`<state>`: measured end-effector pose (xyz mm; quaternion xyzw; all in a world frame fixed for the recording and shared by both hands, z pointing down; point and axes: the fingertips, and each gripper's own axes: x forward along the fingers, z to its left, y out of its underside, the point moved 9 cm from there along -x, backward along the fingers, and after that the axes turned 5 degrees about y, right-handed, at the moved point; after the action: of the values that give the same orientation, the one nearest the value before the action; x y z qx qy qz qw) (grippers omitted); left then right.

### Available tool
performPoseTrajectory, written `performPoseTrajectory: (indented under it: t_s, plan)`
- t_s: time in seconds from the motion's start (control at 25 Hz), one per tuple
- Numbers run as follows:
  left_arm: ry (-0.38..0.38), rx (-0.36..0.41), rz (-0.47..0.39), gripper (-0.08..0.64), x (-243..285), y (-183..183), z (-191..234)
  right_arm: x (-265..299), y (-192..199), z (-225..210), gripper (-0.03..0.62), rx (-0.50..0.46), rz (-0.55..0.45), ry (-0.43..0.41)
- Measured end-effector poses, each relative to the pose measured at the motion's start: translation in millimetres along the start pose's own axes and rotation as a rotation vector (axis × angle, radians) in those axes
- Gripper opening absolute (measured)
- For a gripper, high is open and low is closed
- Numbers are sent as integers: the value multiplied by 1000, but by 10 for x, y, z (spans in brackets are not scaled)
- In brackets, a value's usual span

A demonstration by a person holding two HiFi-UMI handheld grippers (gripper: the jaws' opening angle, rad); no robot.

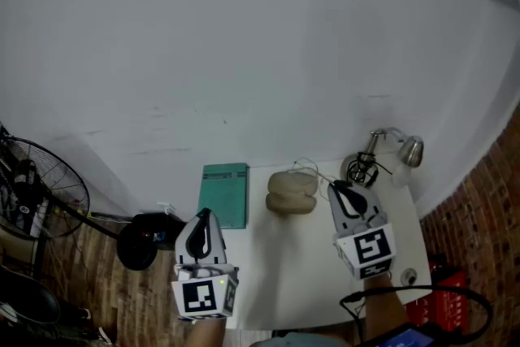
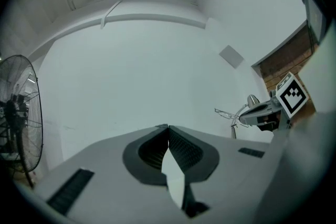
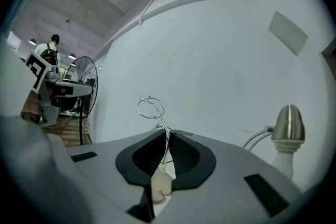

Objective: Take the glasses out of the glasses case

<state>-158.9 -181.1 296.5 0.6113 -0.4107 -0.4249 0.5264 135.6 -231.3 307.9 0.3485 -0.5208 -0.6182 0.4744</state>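
A beige glasses case (image 1: 291, 193) lies on the white table (image 1: 301, 272) between my two grippers. My right gripper (image 1: 335, 186) is lifted just right of the case and is shut on thin wire-framed glasses (image 1: 307, 167). In the right gripper view the glasses (image 3: 150, 108) stick up and forward from the closed jaw tips (image 3: 168, 132). My left gripper (image 1: 204, 213) hangs over the table's left edge, left of the case, shut with nothing in it (image 2: 168, 126). From the left gripper view the glasses (image 2: 226, 113) show ahead of the right gripper (image 2: 262, 113).
A teal book (image 1: 225, 193) lies left of the case. A silver desk lamp (image 1: 404, 147) and a black coiled holder (image 1: 361, 171) stand at the table's back right. A floor fan (image 1: 41, 191) stands at the left, a brick wall (image 1: 487, 207) at the right.
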Motion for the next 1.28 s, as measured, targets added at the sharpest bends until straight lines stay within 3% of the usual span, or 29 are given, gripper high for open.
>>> performPoseTrajectory:
  t_s: [0.36, 0.76, 1.28]
  plan:
    - [22, 2, -15, 6, -124, -375, -190, -473, -403, 35, 39, 14, -121, 64]
    - [67, 20, -150, 6, -232, -552, -297, -852, -529, 43, 39, -6, -196, 115]
    - [60, 11, -140, 6, -261, -632, -330, -933, -608, 80, 37, -12, -226, 127]
